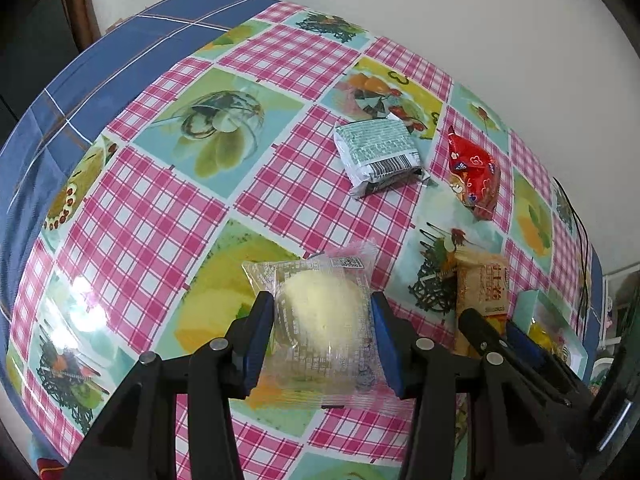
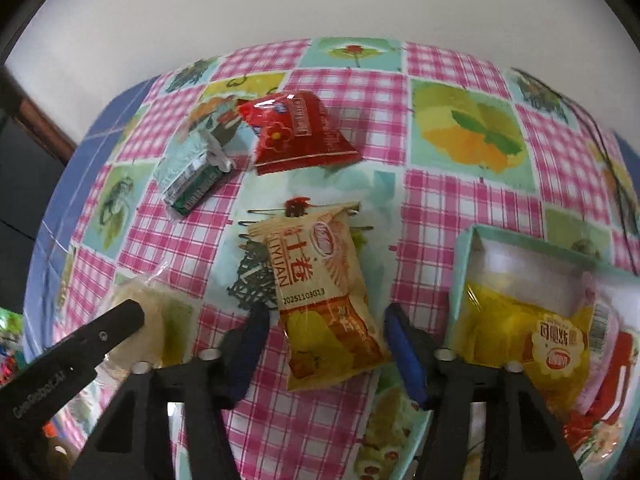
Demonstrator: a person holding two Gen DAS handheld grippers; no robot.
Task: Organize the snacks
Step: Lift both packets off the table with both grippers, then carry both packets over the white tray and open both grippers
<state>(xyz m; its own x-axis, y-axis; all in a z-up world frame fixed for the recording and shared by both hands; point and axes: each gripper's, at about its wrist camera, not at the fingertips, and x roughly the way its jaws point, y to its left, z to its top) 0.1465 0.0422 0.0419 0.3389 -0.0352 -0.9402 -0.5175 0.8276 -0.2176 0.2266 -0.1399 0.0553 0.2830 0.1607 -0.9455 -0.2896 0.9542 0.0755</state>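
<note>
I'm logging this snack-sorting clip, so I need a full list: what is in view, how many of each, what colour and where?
Clear-wrapped pale cake: one, see-through wrapper, pale yellow inside; between the left gripper's fingers.
Orange-and-yellow snack pack: one, tan, orange and yellow; flat on the cloth between the right gripper's fingers.
Green-and-white packet: one, mint green with barcode; farther back on the table.
Red packet: one, red; beside the green-and-white packet.
Box: one, mint green with white inside; to the right, holding a yellow packet and at least one more wrapper.
Tablecloth: one, pink check with fruit squares.
Left gripper: black with blue pads, closed against the cake wrapper.
Right gripper: black with blue pads, open around the orange pack.
</note>
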